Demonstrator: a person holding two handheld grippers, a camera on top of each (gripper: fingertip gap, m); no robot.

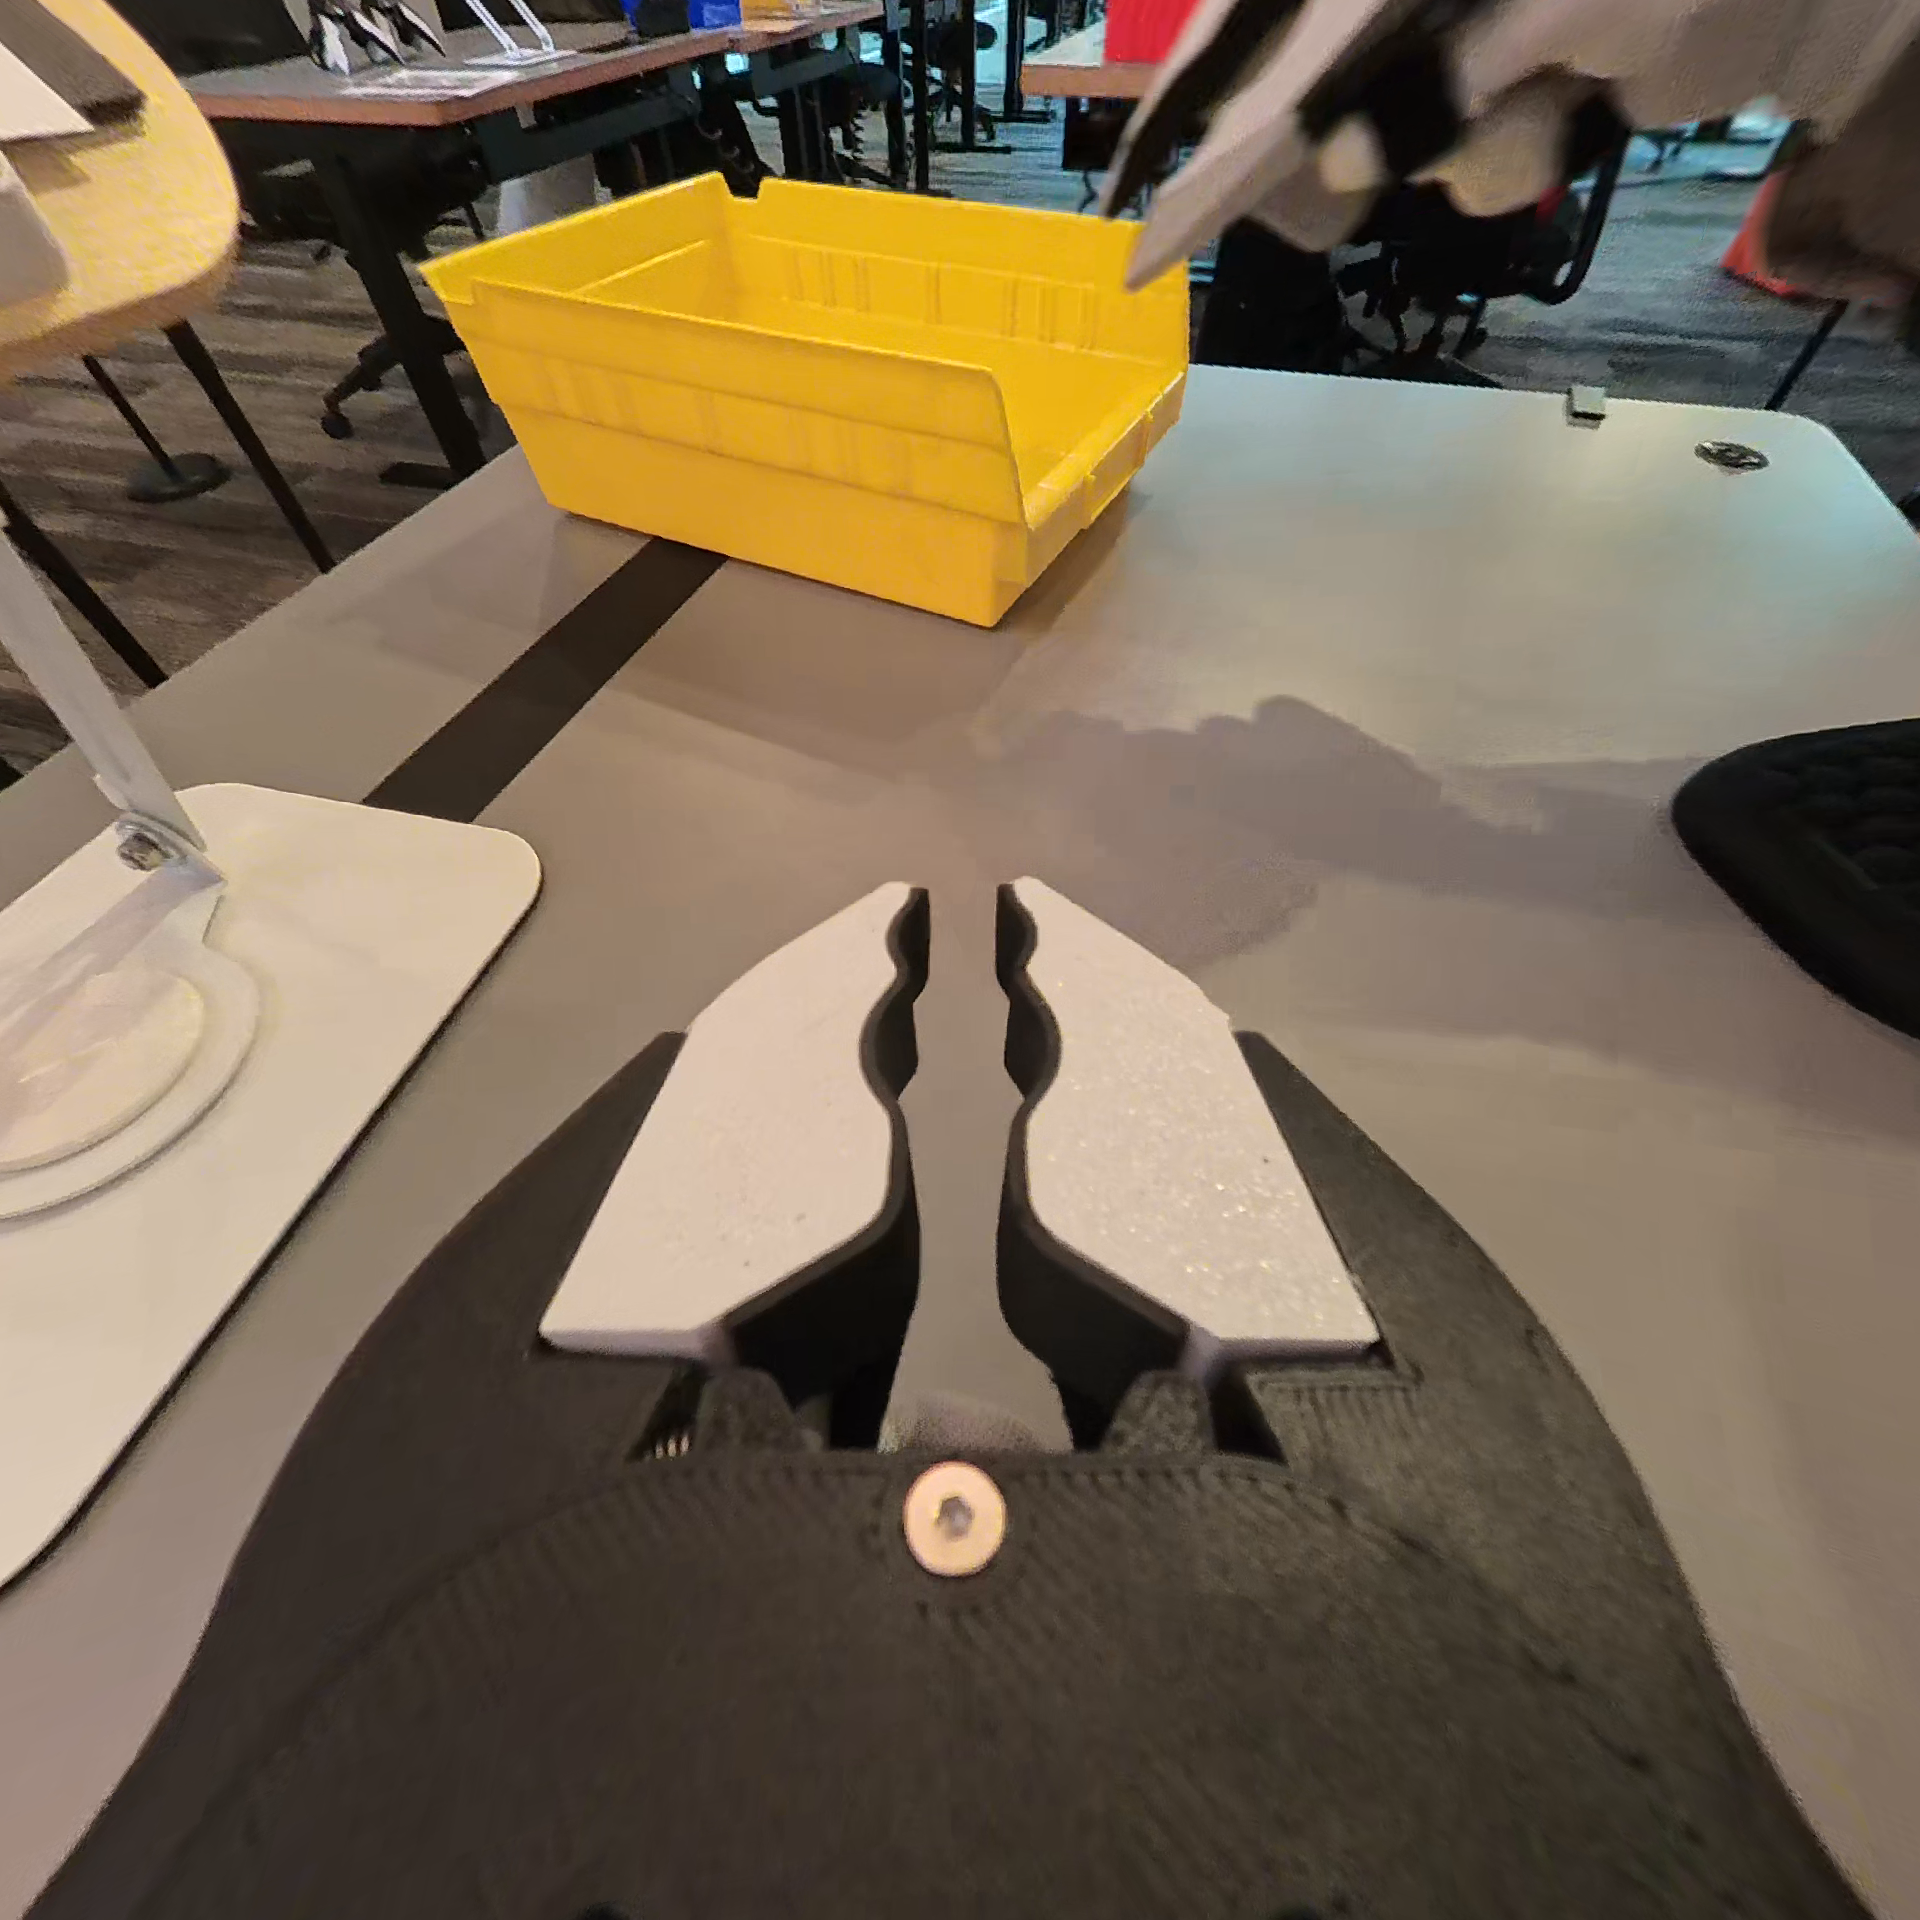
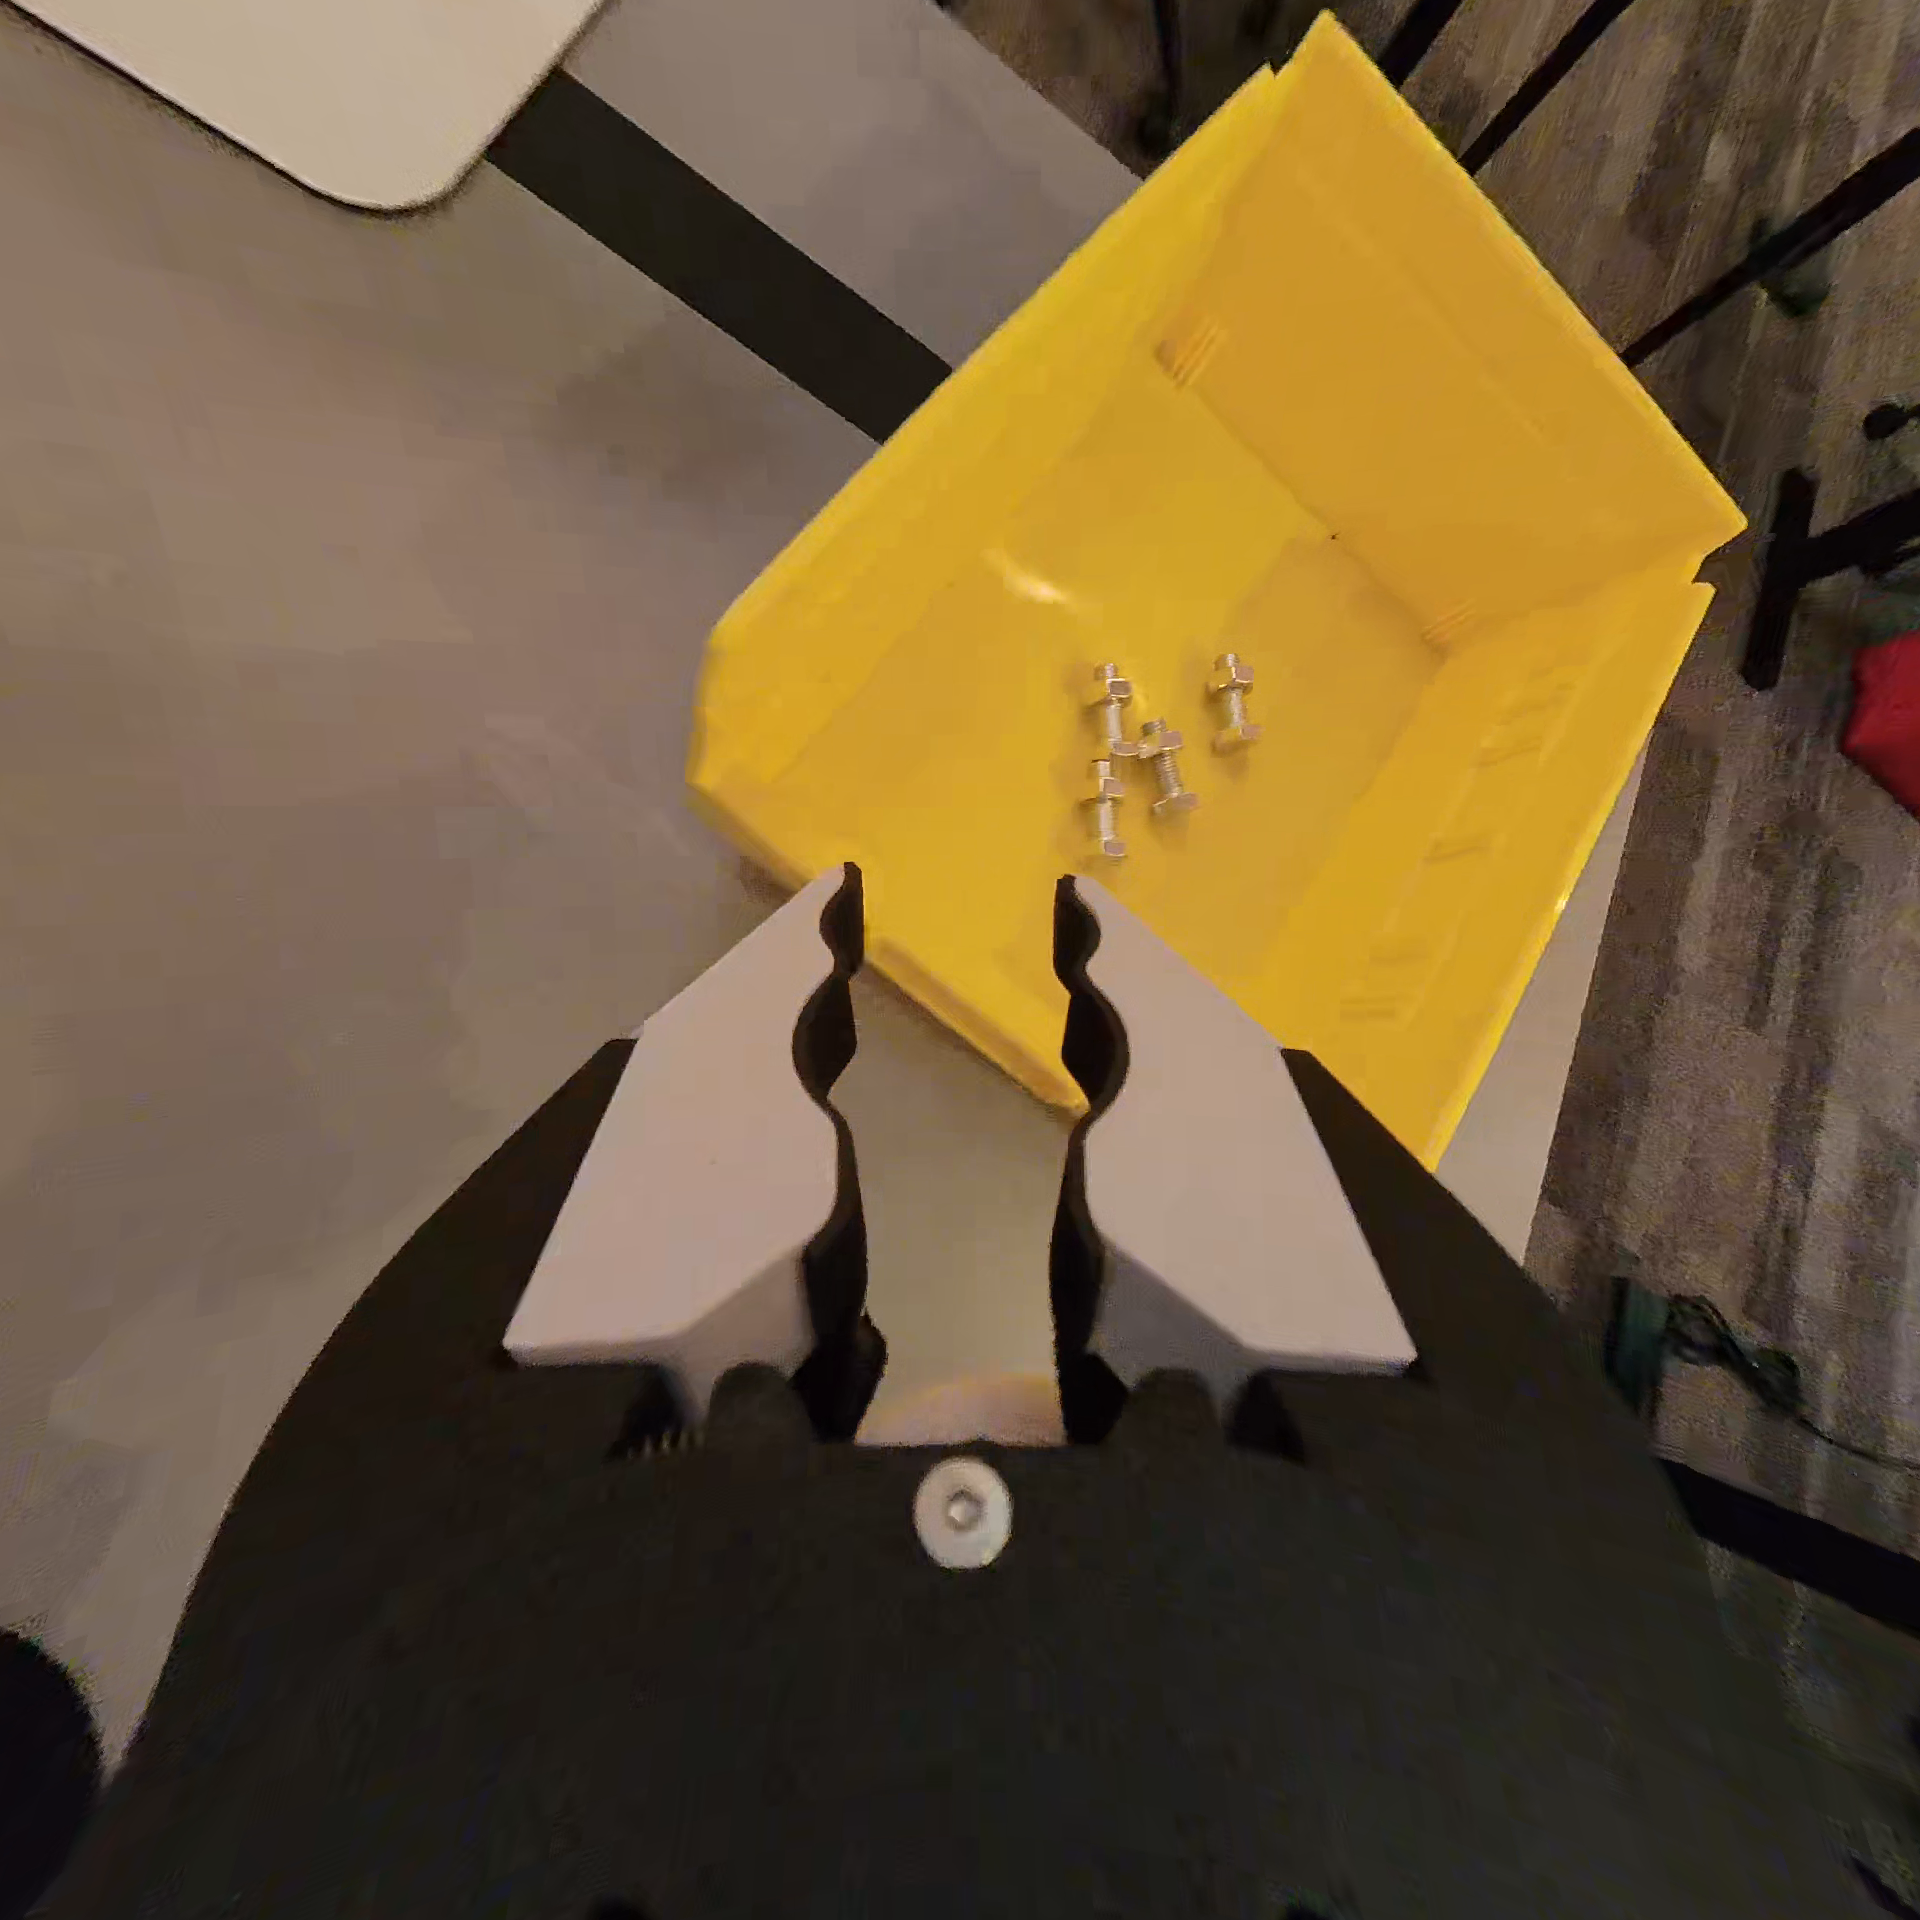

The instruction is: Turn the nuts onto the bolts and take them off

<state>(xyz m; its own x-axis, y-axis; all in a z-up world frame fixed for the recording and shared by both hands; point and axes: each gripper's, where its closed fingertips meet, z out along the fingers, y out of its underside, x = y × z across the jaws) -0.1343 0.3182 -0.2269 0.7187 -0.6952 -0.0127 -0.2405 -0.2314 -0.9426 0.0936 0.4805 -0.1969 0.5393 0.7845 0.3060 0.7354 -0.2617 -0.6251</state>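
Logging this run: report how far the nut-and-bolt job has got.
Done: nothing visible; four bolts lie in the yellow bin with nuts already on. In hand: nothing; left gripper and right gripper are open, the right above the bin. Left: all the turning.

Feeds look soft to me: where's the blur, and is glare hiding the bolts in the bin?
Left wrist view: right gripper smeared by motion blur at top right, its shadow falling on the table; the bin is fairly sharp. Right wrist view: mild overall softness, one small glare streak on the bin floor, clear of the bolts, which stay readable.
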